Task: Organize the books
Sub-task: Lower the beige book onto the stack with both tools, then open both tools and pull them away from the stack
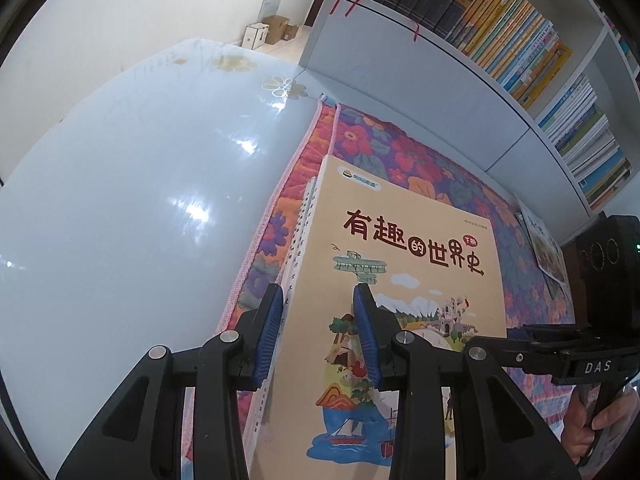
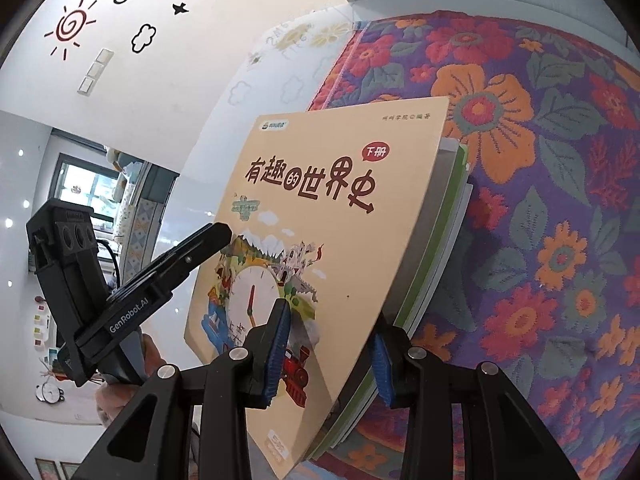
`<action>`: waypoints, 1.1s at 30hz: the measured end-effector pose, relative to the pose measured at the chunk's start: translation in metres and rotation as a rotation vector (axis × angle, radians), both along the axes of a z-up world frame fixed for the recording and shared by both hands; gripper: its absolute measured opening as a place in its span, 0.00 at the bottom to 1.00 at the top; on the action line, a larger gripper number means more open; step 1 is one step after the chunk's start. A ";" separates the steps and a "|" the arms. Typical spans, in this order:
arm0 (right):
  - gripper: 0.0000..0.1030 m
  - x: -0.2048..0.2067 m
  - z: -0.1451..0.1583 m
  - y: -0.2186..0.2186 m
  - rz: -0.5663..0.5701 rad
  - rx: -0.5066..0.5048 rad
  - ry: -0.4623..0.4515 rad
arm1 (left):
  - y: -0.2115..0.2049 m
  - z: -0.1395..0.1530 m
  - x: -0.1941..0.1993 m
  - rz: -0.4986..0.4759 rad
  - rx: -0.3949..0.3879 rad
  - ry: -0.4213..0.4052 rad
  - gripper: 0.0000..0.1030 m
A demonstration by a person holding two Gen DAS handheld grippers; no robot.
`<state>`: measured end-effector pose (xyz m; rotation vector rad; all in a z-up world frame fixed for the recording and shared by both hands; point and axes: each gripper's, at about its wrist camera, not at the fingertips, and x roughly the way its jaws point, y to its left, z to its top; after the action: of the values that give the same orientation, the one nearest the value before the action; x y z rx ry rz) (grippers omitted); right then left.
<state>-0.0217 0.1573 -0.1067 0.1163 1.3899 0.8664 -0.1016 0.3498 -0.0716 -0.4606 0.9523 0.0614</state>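
A tan picture book (image 1: 412, 248) with a red-brown Chinese title tops a stack of several books (image 2: 438, 240). My left gripper (image 1: 317, 288) is shut on the stack's spine side, one blue pad on the spines and the other on the cover. My right gripper (image 2: 328, 320) is shut on the stack's opposite edge, one pad on the cover (image 2: 320, 208) and the other under the stack. The stack hangs tilted over a floral cloth (image 2: 540, 160); I cannot tell whether it touches it. Each wrist view shows the other gripper beside the stack.
A white bookcase (image 1: 440, 80) full of upright books (image 1: 500, 28) stands behind the cloth (image 1: 400, 152). Another book (image 1: 544, 248) lies on the cloth at the right. A glossy white tabletop (image 1: 120, 200) lies left of the cloth. Cardboard boxes (image 1: 272, 30) sit on the floor beyond it.
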 end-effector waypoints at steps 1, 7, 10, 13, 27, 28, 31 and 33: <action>0.37 -0.002 0.000 0.000 -0.001 0.000 -0.001 | -0.001 0.000 0.000 -0.002 0.008 0.000 0.31; 0.56 -0.003 0.000 -0.006 -0.062 0.051 0.051 | 0.004 0.003 -0.001 0.015 -0.025 -0.024 0.34; 0.58 -0.002 -0.001 -0.011 -0.076 0.054 0.061 | 0.003 0.009 -0.002 0.023 0.001 -0.035 0.34; 0.66 0.001 -0.004 -0.016 -0.106 0.092 0.121 | 0.003 0.014 -0.004 0.038 0.013 -0.047 0.34; 0.67 0.001 0.020 -0.126 -0.230 0.188 0.009 | -0.091 0.074 0.011 -0.102 0.043 -0.167 0.34; 0.67 0.001 0.030 -0.149 -0.253 0.195 -0.032 | -0.110 0.081 0.016 -0.133 0.049 -0.185 0.34; 0.67 0.003 0.047 -0.212 -0.334 0.235 -0.088 | -0.156 0.096 0.029 -0.195 0.043 -0.225 0.34; 0.67 0.007 0.059 -0.269 -0.422 0.271 -0.119 | -0.187 0.103 0.044 -0.239 0.035 -0.242 0.34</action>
<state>-0.0145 -0.1121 -0.0473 0.5382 1.0773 0.6881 -0.0579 0.1626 0.0313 -0.3115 0.7603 -0.1900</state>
